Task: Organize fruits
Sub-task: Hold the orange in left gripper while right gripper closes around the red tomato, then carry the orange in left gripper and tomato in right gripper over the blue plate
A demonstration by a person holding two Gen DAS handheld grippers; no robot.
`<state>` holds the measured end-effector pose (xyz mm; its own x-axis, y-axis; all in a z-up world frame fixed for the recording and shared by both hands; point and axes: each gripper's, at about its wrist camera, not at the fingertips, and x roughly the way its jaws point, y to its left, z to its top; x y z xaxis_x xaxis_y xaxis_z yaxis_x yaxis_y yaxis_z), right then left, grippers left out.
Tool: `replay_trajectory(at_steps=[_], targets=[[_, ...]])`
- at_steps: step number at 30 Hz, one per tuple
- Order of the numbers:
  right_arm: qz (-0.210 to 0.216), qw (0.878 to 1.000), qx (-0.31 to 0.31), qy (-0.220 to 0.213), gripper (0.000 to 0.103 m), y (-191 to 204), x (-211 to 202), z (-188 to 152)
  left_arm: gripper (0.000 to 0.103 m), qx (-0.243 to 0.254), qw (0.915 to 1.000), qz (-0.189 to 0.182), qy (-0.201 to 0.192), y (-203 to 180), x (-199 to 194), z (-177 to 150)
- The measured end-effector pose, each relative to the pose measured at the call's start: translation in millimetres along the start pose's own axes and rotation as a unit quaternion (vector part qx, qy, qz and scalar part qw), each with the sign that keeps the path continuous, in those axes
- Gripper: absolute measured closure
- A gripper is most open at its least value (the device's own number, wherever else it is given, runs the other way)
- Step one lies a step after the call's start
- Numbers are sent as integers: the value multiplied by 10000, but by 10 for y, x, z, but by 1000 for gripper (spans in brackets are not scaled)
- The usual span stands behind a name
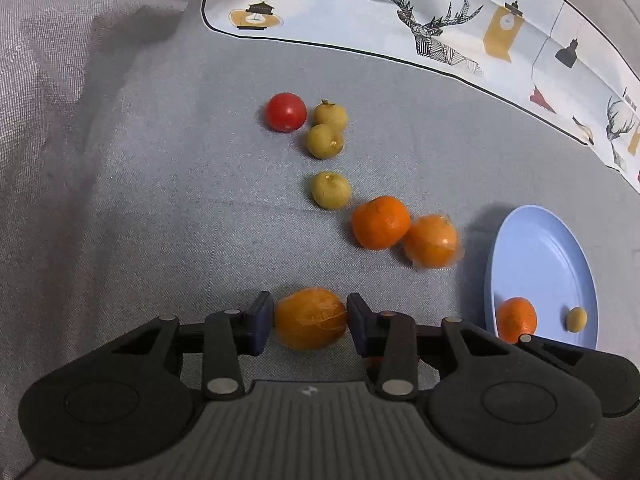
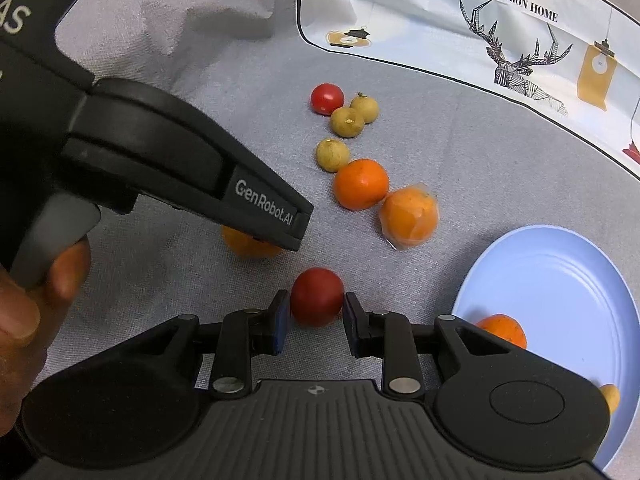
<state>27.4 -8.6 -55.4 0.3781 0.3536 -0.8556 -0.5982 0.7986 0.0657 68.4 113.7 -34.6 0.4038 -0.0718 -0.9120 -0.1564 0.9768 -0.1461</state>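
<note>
While both of my hands point steeply down at a grey cloth-covered surface (image 1: 140, 200), each set of jaws already has a fruit between its pads. My left gripper (image 1: 310, 322) is closed on a wrapped orange (image 1: 310, 318), its pads pressing the fruit's two sides. My right gripper (image 2: 314, 314) brackets a red tomato (image 2: 317, 296) that sits on the cloth; the pads look to be touching it on both sides, so I judge it gripped.

What matters for the next move is the blue plate (image 2: 560, 280). It lies to the right of both grippers and close by. My right hand is the nearer one, with the plate's rim just beside its right finger. My left hand is further off, with the right gripper between it and the plate. The wrapped orange looks slightly longer side to side, along the line between my left pads.

Counted: on the plate lie one orange (image 1: 516, 318) and one small yellow-green fruit (image 1: 576, 319). Loose on the cloth, in a rough line running away from me, are two more oranges (a bare orange (image 1: 380, 222) touching another in clear wrap (image 1: 431, 242)), three small yellow-green fruits (image 1: 331, 190) and one further tomato (image 1: 286, 112). That makes four oranges, four small fruits and two tomatoes in all.

A printed mat (image 1: 460, 20) with a deer design lies beyond the fruit.
</note>
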Motion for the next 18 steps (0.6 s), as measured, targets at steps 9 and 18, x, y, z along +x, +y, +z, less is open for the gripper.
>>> replay_trajectory(at_steps=[9,18], targets=[[-3,10000,4,-2,73,5,2,-8,59,59,10000,36,58,-19,23,-2],[-43,9999,8,-155,73,4,-64,2,59,44,9999,55,-99,-20,-46,8]])
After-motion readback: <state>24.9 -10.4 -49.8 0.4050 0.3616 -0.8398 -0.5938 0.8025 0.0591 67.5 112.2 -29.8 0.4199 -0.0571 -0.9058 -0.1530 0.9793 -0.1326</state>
